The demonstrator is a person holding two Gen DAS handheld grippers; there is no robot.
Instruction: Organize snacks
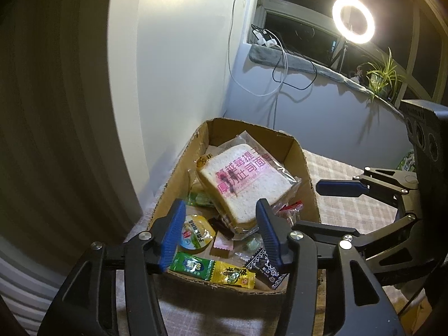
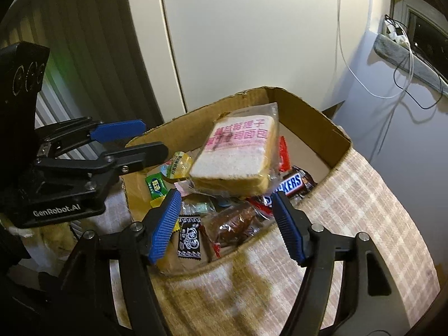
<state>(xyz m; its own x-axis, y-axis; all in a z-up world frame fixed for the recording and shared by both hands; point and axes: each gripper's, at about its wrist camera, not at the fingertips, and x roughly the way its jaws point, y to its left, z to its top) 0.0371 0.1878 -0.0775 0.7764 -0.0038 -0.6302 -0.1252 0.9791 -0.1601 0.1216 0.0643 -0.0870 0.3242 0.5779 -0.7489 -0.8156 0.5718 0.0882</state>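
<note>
A cardboard box (image 1: 303,168) (image 2: 316,120) holds several snacks. A wrapped bread slice with pink print (image 1: 240,182) (image 2: 238,154) lies on top of the pile. Around it are a jelly cup (image 1: 196,233) (image 2: 177,165), a green packet (image 1: 191,266) (image 2: 154,186), a yellow packet (image 1: 233,275), a black patterned candy (image 1: 266,268) (image 2: 189,238) and a Snickers bar (image 2: 288,184). My left gripper (image 1: 221,235) is open and empty above the box's near end. My right gripper (image 2: 228,224) is open and empty above the box's near edge. Each gripper shows in the other's view, the right (image 1: 340,188) and the left (image 2: 133,140).
The box stands on a checked cloth (image 2: 350,210) (image 1: 350,204) against a white wall panel (image 2: 252,42). A windowsill (image 1: 308,64) behind holds chargers, hanging cables, a ring light (image 1: 353,19) and a plant (image 1: 383,75).
</note>
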